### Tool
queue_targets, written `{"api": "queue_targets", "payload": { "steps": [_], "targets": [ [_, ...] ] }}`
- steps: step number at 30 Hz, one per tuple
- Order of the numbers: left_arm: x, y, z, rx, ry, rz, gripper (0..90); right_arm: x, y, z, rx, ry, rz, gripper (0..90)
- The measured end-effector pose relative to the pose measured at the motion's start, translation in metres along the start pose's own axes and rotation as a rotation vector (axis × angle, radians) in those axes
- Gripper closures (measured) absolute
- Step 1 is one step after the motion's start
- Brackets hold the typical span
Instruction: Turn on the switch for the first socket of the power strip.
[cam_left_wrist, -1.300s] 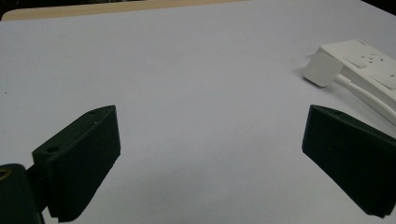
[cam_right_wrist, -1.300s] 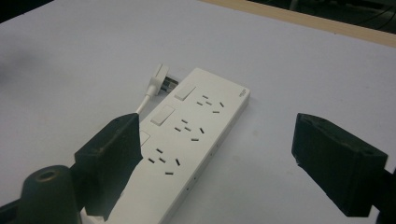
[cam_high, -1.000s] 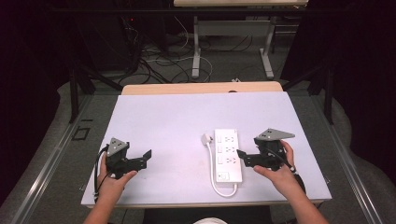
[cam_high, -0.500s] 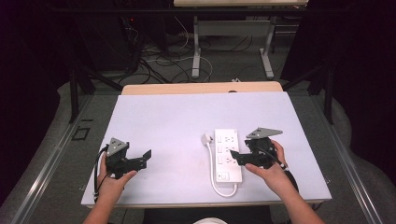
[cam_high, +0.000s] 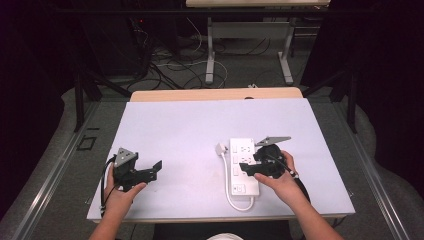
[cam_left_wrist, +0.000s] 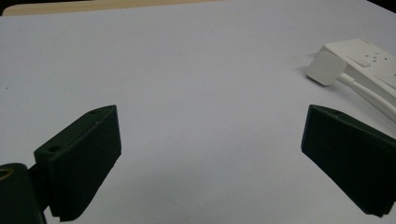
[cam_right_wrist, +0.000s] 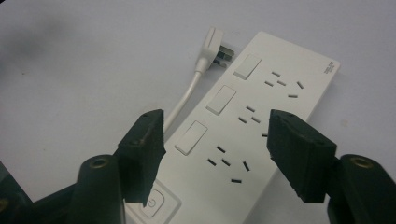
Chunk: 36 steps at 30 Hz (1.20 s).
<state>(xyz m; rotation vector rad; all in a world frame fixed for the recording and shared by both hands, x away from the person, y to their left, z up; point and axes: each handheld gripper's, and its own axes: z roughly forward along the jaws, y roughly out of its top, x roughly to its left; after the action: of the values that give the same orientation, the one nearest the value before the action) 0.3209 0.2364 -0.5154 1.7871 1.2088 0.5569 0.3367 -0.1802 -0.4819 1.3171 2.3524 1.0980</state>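
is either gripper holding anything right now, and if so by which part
Nothing is held. The right gripper hangs open over the power strip, jaws apart and clear of it. The left gripper is open over bare table.

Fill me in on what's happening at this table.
A person holds a gripper in each hand over a white table. The right gripper hovers open above a white power strip, whose plug lies unplugged beside it. The left gripper rests apart on the table, open and holding nothing.
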Motion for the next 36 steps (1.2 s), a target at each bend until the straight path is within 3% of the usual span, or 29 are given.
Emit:
{"api": "queue_targets", "payload": {
  "steps": [3,18,21,36],
  "targets": [
    [0.000,0.000,0.000,0.000,0.000,0.000,4.8,0.001,0.000,0.005,0.007,0.010,0.020,43.1],
    [0.000,-0.001,0.000,0.006,-0.003,-0.001,5.1,0.008,-0.008,0.028,0.084,0.029,0.016,62.9],
    [0.001,-0.001,0.001,0.007,-0.002,-0.002,5.3,0.009,-0.009,0.032,0.080,0.031,-0.016,68.5],
    [0.001,-0.002,0.002,0.011,-0.002,-0.003,5.4,0.018,-0.011,0.043,0.121,0.059,-0.070,83.6]
  ]
}}
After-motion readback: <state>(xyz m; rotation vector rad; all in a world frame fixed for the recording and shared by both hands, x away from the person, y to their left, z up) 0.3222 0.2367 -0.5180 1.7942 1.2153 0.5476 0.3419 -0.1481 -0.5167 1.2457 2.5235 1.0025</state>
